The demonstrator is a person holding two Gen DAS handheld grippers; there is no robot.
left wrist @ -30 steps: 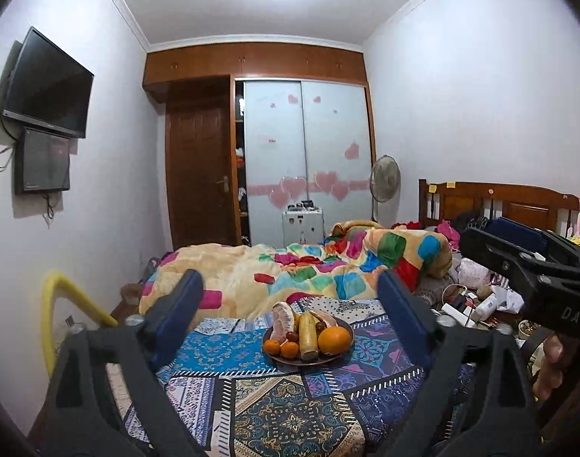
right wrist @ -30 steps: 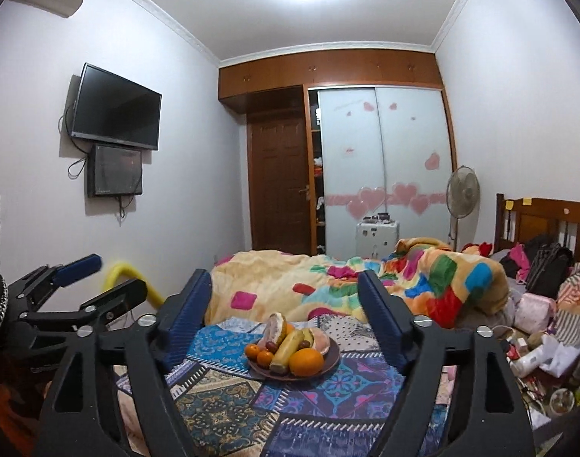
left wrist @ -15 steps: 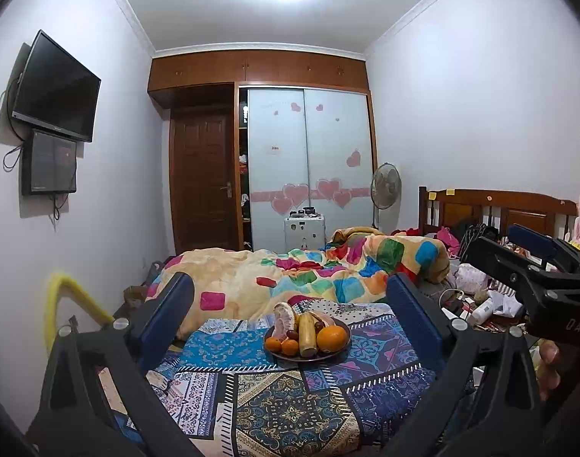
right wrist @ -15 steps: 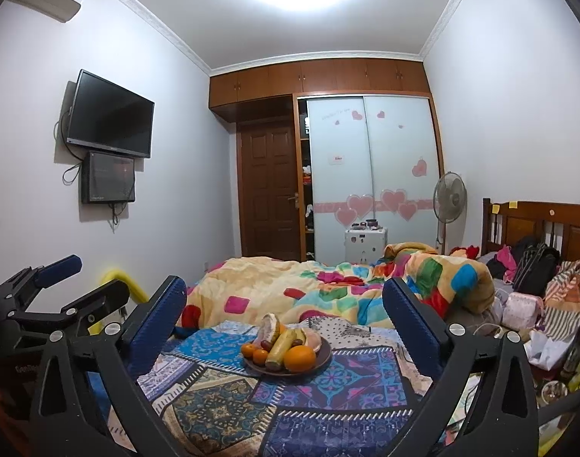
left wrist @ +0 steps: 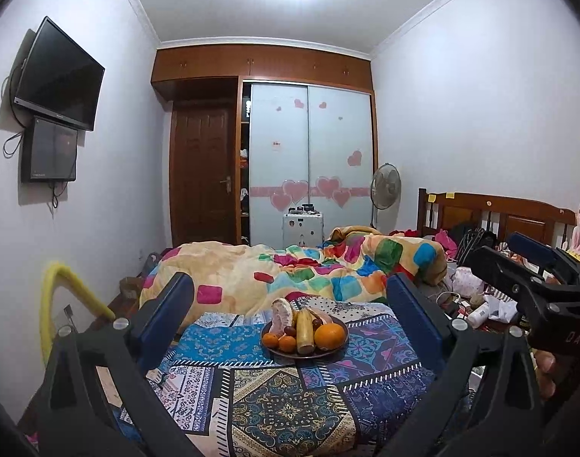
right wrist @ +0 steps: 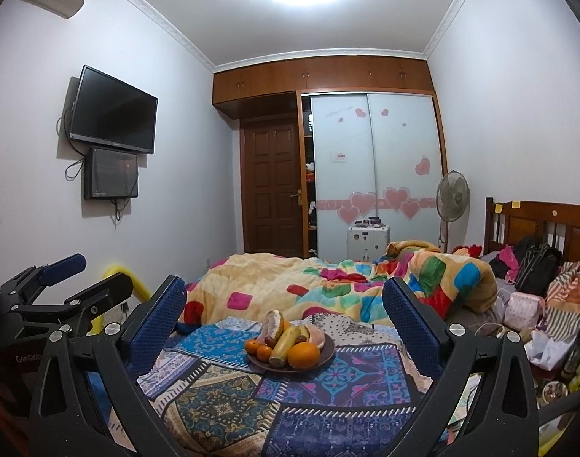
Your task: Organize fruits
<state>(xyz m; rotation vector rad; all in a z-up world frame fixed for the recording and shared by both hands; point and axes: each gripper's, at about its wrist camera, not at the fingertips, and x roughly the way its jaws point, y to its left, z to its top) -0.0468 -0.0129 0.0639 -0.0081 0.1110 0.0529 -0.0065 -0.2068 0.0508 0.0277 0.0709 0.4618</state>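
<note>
So both my grippers are hanging out at the foot of the bed, pointing roughly level at the dark round plate (left wrist: 330, 351) piled with fruit. My left gripper (left wrist: 288, 314) and my right gripper (right wrist: 284, 314) have both just been opening and now stand spread as wide as they go, nothing between the blue pads, nothing held.

Room to move: plenty of bare patchwork bedspread (left wrist: 286, 407) in front of the plate and to both sides, and the near edge of the bed drops off right under my frames. Behind the plate a rumpled colourful blanket (left wrist: 328, 270) humps up, so it's tighter back there. On the right side there's clutter up by the wooden headboard (right wrist: 537, 224); on the left, a bent yellow tube (left wrist: 58, 297) stands by the wall.

The plate sits on the bedspread, well ahead of my fingertips. On it: a big round orange (left wrist: 329, 336) at front right, a yellowish banana (left wrist: 305, 329) lying front to back in the middle, two small tangerines (left wrist: 278, 342) at front left, small dark red fruits behind them, and a peeled pinkish pomelo chunk (left wrist: 281, 314) at the back left.
</note>
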